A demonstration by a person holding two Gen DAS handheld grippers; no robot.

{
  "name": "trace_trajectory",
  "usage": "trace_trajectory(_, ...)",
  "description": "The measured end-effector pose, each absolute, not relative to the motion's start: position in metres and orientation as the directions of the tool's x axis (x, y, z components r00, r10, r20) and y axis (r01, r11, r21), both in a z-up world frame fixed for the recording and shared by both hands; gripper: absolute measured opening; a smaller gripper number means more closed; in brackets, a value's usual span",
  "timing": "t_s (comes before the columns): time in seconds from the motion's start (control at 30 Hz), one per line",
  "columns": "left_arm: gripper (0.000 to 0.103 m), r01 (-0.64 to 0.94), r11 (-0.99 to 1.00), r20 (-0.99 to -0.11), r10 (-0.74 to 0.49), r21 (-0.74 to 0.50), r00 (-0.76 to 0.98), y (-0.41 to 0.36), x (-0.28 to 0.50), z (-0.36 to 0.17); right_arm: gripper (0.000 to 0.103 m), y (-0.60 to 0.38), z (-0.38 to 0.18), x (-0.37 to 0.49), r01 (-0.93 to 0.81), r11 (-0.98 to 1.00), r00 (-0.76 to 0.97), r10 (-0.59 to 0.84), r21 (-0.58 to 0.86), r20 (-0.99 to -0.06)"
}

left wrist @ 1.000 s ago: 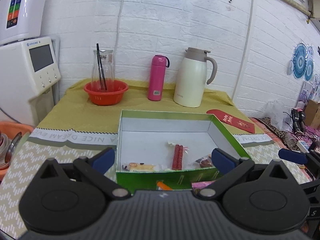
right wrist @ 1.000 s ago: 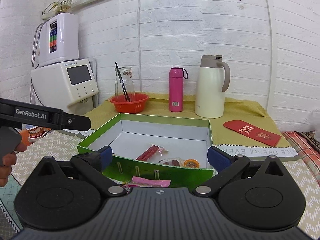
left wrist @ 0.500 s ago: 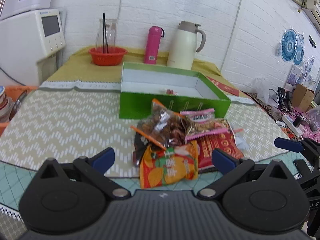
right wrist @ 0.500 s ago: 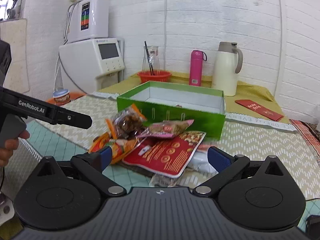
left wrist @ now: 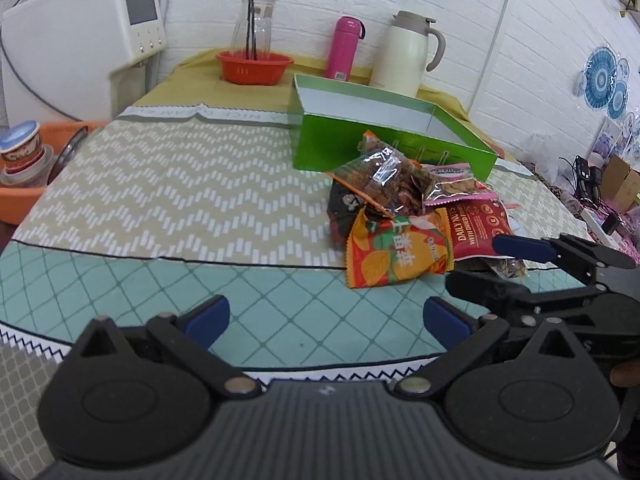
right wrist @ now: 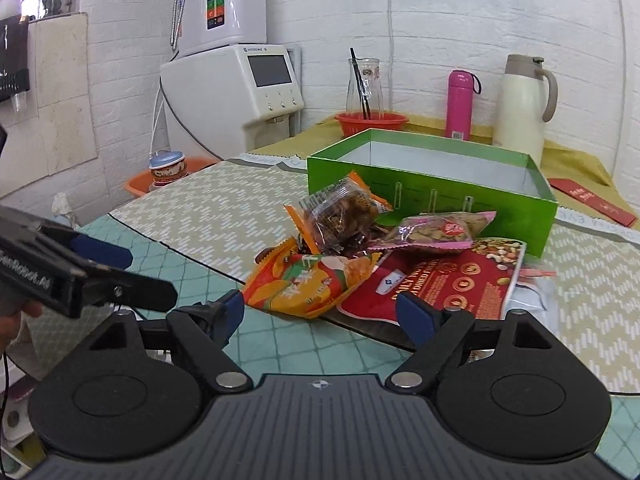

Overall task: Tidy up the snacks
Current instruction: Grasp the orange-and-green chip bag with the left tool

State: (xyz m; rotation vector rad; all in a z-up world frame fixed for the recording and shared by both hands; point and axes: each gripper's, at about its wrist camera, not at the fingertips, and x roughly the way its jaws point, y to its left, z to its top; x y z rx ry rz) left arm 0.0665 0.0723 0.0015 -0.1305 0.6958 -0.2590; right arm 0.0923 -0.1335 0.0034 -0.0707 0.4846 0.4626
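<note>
A pile of snack packs lies in front of the open green box (left wrist: pixel 384 148) (right wrist: pixel 440 188): an orange pack (left wrist: pixel 394 254) (right wrist: pixel 308 284), a clear pack of brown snacks (left wrist: pixel 380 180) (right wrist: pixel 340 212), a pink nut pack (left wrist: pixel 456 188) (right wrist: pixel 436 232) and a red nut bag (left wrist: pixel 476 228) (right wrist: pixel 440 284). My left gripper (left wrist: pixel 326 320) is open over the teal mat, short of the pile and left of it. My right gripper (right wrist: pixel 320 312) is open just before the orange pack and the red bag. Neither holds anything.
Behind the box stand a red basket with a glass carafe (left wrist: pixel 254 66), a pink bottle (left wrist: pixel 344 52) and a cream thermos jug (left wrist: pixel 408 54). A white dispenser (right wrist: pixel 236 92) stands at the left. A red envelope (right wrist: pixel 592 200) lies right of the box.
Both grippers have pulled back and down from over the box toward the table's near edge. The snack pile has come into view in front of them. Both stay open.
</note>
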Motion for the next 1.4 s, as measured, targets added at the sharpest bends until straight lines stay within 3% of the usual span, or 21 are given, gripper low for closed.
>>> trace_trajectory(0.1, 0.103, 0.202, 0.955, -0.616, -0.294, -0.217, 0.731, 0.074, 0.066, 0.0, 0.103, -0.129, -0.005, 0.11, -0.4, 0.913, 0.778, 0.387, 0.086, -0.496)
trace_trajectory(0.13, 0.103, 0.206, 0.953, -0.616, -0.302, -0.224, 0.728, 0.074, 0.066, 0.0, 0.087, -0.13, -0.008, 0.114, -0.386, 0.916, 0.775, 0.385, 0.106, -0.501)
trace_trajectory(0.17, 0.103, 0.21, 0.95, -0.614, -0.311, -0.232, 0.726, 0.074, 0.066, -0.001, 0.042, -0.133, -0.01, 0.114, -0.38, 0.915, 0.77, 0.392, 0.132, -0.503)
trace_trajectory(0.27, 0.103, 0.231, 0.938, -0.61, -0.343, -0.257, 0.715, 0.072, 0.069, -0.002, 0.022, -0.147, -0.01, 0.109, -0.387, 0.901, 0.747, 0.43, 0.195, -0.507)
trace_trajectory(0.33, 0.103, 0.251, 0.93, -0.607, -0.367, -0.27, 0.705, 0.067, 0.072, -0.004, 0.018, -0.155, -0.009, 0.097, -0.388, 0.904, 0.75, 0.424, 0.181, -0.508)
trace_trajectory(0.53, 0.103, 0.342, 0.892, -0.611, -0.452, -0.295, 0.651, 0.041, 0.079, -0.012, 0.02, -0.191, -0.012, 0.054, -0.316, 0.931, 0.781, 0.364, 0.181, -0.508)
trace_trajectory(0.6, 0.103, 0.38, 0.876, -0.617, -0.479, -0.296, 0.625, 0.029, 0.081, -0.014, 0.028, -0.197, -0.014, 0.046, -0.305, 0.935, 0.782, 0.355, 0.182, -0.512)
trace_trajectory(0.63, 0.102, 0.399, 0.868, -0.619, -0.491, -0.295, 0.613, 0.023, 0.082, -0.015, 0.039, -0.198, -0.015, 0.043, -0.302, 0.936, 0.78, 0.353, 0.183, -0.517)
trace_trajectory(0.67, 0.102, 0.415, 0.862, -0.62, -0.501, -0.291, 0.604, 0.019, 0.081, -0.015, 0.043, -0.198, -0.017, 0.043, -0.297, 0.938, 0.778, 0.346, 0.179, -0.525)
trace_trajectory(0.7, 0.1, 0.437, 0.854, -0.619, -0.511, -0.284, 0.597, 0.013, 0.081, -0.015, 0.043, -0.197, -0.018, 0.044, -0.296, 0.939, 0.774, 0.344, 0.176, -0.531)
trace_trajectory(0.77, 0.086, 0.47, 0.842, -0.622, -0.522, -0.266, 0.583, 0.004, 0.081, -0.014, 0.045, -0.197, -0.017, 0.045, -0.295, 0.941, 0.778, 0.338, 0.167, -0.53)
trace_trajectory(0.8, 0.074, 0.481, 0.836, -0.626, -0.529, -0.265, 0.573, -0.001, 0.082, -0.015, 0.047, -0.198, -0.016, 0.046, -0.289, 0.943, 0.784, 0.331, 0.162, -0.525)
trace_trajectory(0.83, 0.07, 0.485, 0.834, -0.633, -0.529, -0.265, 0.565, -0.004, 0.085, -0.016, 0.05, -0.2, -0.015, 0.047, -0.284, 0.945, 0.791, 0.326, 0.162, -0.517)
trace_trajectory(0.97, 0.065, 0.468, 0.841, -0.64, -0.52, -0.27, 0.565, -0.007, 0.094, -0.019, 0.059, -0.204, -0.007, 0.047, -0.284, 0.943, 0.809, 0.333, 0.173, -0.484)
trace_trajectory(1.1, 0.049, 0.458, 0.838, -0.639, -0.53, -0.296, 0.558, -0.004, 0.096, -0.019, 0.064, -0.201, 0.001, 0.048, -0.314, 0.936, 0.822, 0.352, 0.161, -0.447)
trace_trajectory(1.23, 0.03, 0.461, 0.838, -0.644, -0.528, -0.291, 0.554, -0.005, 0.094, -0.018, 0.064, -0.193, 0.0, 0.064, -0.325, 0.934, 0.814, 0.357, 0.151, -0.459)
trace_trajectory(1.3, 0.025, 0.471, 0.839, -0.646, -0.523, -0.274, 0.556, -0.006, 0.093, -0.018, 0.064, -0.189, -0.005, 0.069, -0.335, 0.931, 0.805, 0.364, 0.148, -0.469)
trace_trajectory(1.33, 0.019, 0.476, 0.838, -0.647, -0.522, -0.267, 0.556, -0.007, 0.092, -0.018, 0.052, -0.188, -0.008, 0.072, -0.34, 0.929, 0.798, 0.367, 0.146, -0.479)
trace_trajectory(1.37, 0.016, 0.478, 0.838, -0.648, -0.521, -0.264, 0.556, -0.007, 0.093, -0.018, 0.025, -0.187, -0.011, 0.073, -0.344, 0.927, 0.788, 0.372, 0.15, -0.49)
trace_trajectory(1.4, 0.014, 0.478, 0.837, -0.648, -0.523, -0.266, 0.555, -0.007, 0.094, -0.018, 0.023, -0.188, -0.012, 0.072, -0.353, 0.921, 0.782, 0.387, 0.164, -0.489)
